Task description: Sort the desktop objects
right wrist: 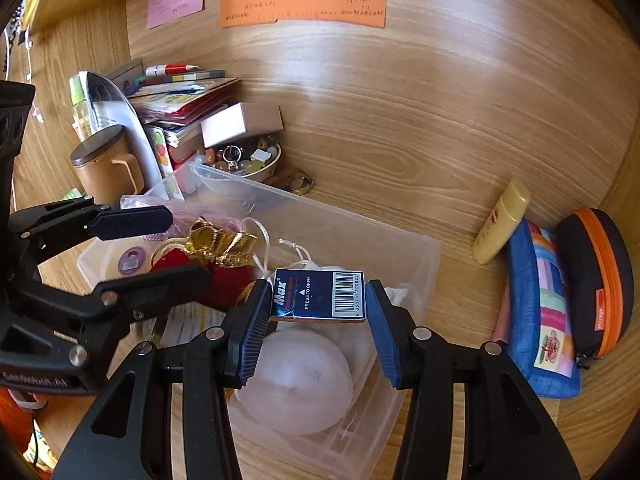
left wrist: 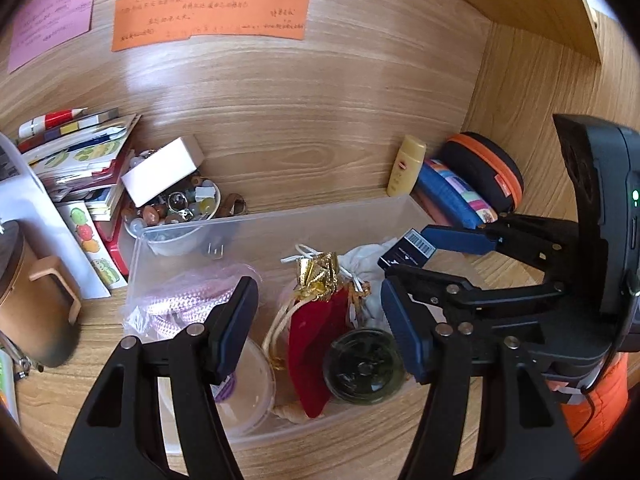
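Holding: right gripper (right wrist: 317, 300) clamped on small dark blue box (right wrist: 318, 295), barcode face up, pads on both short ends
Hovering: box above clear plastic bin (right wrist: 424, 258) on table (right wrist: 400, 152)
Left gripper (left wrist: 316, 332): jaws apart, nothing between them, over the bin
Bin contents: red and gold pouch (left wrist: 320, 320), white cloth bag (left wrist: 368, 260), round dark lid (left wrist: 363, 366)
Beside bin: yellow bottle (right wrist: 502, 222), blue patchwork pouch (right wrist: 544, 312), against the wooden back wall

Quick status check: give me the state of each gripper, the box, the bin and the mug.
Right gripper: shut on the dark blue staple box, above the bin.
Left gripper: open, empty, fingers over the bin.
Clear plastic bin: lidless, partly filled.
Red velvet pouch: inside bin, drawstring closed.
Brown mug: upright, lid on.
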{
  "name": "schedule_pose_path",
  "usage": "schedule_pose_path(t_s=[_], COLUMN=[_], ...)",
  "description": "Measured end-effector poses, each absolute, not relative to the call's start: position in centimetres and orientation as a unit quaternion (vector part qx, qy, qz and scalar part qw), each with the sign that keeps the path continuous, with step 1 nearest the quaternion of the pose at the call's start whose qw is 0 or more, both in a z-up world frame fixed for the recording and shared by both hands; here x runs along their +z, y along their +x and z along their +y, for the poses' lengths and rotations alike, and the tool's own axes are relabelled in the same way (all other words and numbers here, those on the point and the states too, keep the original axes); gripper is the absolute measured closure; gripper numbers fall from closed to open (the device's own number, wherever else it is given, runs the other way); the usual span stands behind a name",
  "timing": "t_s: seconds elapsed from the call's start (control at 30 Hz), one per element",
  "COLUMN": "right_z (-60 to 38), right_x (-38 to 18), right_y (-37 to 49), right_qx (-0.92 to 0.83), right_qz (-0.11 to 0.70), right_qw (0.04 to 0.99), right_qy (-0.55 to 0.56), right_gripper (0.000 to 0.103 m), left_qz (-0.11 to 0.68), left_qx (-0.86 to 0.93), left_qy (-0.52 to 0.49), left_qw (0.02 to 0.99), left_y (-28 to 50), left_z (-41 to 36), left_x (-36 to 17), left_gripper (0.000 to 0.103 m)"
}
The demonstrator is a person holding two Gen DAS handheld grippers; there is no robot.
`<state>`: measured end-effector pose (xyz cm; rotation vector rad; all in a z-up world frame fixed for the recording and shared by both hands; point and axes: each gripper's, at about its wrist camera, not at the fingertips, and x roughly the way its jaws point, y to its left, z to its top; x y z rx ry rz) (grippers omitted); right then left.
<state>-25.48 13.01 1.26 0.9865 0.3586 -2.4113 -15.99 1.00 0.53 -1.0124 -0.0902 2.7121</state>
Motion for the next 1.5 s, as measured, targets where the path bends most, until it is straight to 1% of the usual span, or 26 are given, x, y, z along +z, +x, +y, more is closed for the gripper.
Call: schedule_pose_path(t_s=[0.17, 0.2, 0.27, 0.4, 0.5, 0.6, 0.63, 0.77, 0.9, 1.17, 1.3, 1.5], right_z=[12.6, 12.4, 12.0, 11.7, 11.8, 11.9, 11.9, 11.8, 11.8, 12.8, 13.7, 14.7], right_x=[0.5, 0.4, 0.2, 0.1, 0.3, 0.6, 0.7, 1.1, 1.4, 2.4, 2.8, 3.3], right_y=[-25.8, -25.8, -25.7, -25.3, -25.2, -24.8, -24.7, -24.2, -23.9, -23.0, -22.1, -19.7], right_qx=[-0.886, -0.886, -0.886, -0.891, -0.894, -0.898, -0.898, -0.900, -0.904, -0.909, -0.915, -0.928], right_qz=[0.145, 0.150, 0.162, 0.190, 0.191, 0.194, 0.195, 0.204, 0.213, 0.196, 0.181, 0.152], right_qw=[0.249, 0.248, 0.244, 0.222, 0.217, 0.210, 0.209, 0.202, 0.188, 0.176, 0.166, 0.160], right_qy=[0.363, 0.363, 0.360, 0.348, 0.343, 0.335, 0.333, 0.326, 0.321, 0.323, 0.319, 0.301], right_gripper=[0.059, 0.059, 0.057, 0.045, 0.036, 0.025, 0.024, 0.022, 0.018, 0.017, 0.011, 0.006], left_qz=[-0.024, -0.022, -0.018, -0.006, -0.012, -0.020, -0.020, -0.016, -0.006, -0.022, -0.012, 0.000], left_qx=[0.930, 0.931, 0.933, 0.935, 0.934, 0.931, 0.932, 0.936, 0.942, 0.943, 0.947, 0.950], left_qy=[-0.346, -0.345, -0.341, -0.337, -0.339, -0.344, -0.342, -0.333, -0.327, -0.330, -0.322, -0.312], left_qw=[0.123, 0.121, 0.117, 0.109, 0.113, 0.120, 0.118, 0.110, 0.072, 0.028, 0.005, -0.001], left_y=[-16.0, -15.9, -15.8, -15.6, -15.5, -15.3, -15.2, -14.6, -14.1, -13.0, -11.9, -10.2], left_z=[1.0, 1.0, 1.0, 1.1, 0.8, 0.6, 0.6, 0.4, -0.1, -2.2, -2.6, -2.0], left_x=[0.2, 0.2, 0.2, 0.3, 0.4, 0.8, 1.0, 1.6, 2.1, 2.0, 1.9, 1.7], left_gripper=[0.038, 0.036, 0.029, 0.028, 0.025, 0.016, 0.012, 0.005, 0.004, 0.004, 0.003, 0.003])
